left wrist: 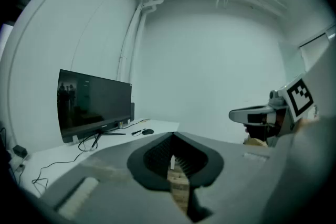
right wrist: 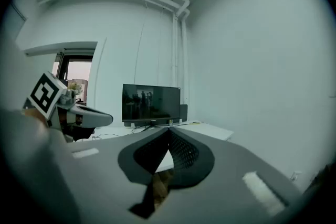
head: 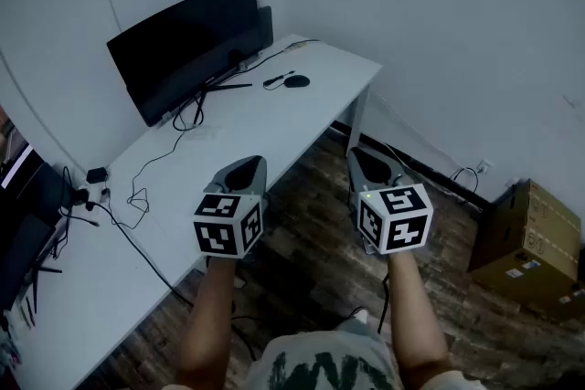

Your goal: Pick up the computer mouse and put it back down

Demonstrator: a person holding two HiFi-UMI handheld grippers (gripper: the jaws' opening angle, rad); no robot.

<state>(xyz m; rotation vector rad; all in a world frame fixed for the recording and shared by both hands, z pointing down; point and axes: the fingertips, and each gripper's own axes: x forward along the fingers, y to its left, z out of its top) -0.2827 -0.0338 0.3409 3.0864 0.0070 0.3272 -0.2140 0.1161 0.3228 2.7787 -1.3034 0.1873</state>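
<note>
A small black computer mouse [head: 296, 81] [left wrist: 148, 131] lies on the far right part of the white desk [head: 239, 134], to the right of the monitor's stand. Both grippers hang in the air before the desk's near edge, well short of the mouse. My left gripper [head: 245, 167] [left wrist: 173, 136] is over the desk's edge, its jaws meeting at the tip with nothing between them. My right gripper [head: 366, 162] [right wrist: 169, 131] is over the wooden floor to the right, also shut and empty. Each gripper shows in the other's view, the right gripper [left wrist: 257, 113] and the left gripper [right wrist: 89, 117].
A dark monitor [head: 187, 46] [right wrist: 151, 104] stands at the desk's back. A black stick-like thing [head: 277, 79] lies beside the mouse. Cables [head: 137, 192] and a small adapter [head: 96, 175] trail over the desk's left. Cardboard boxes [head: 535, 237] sit on the floor at the right, by the wall.
</note>
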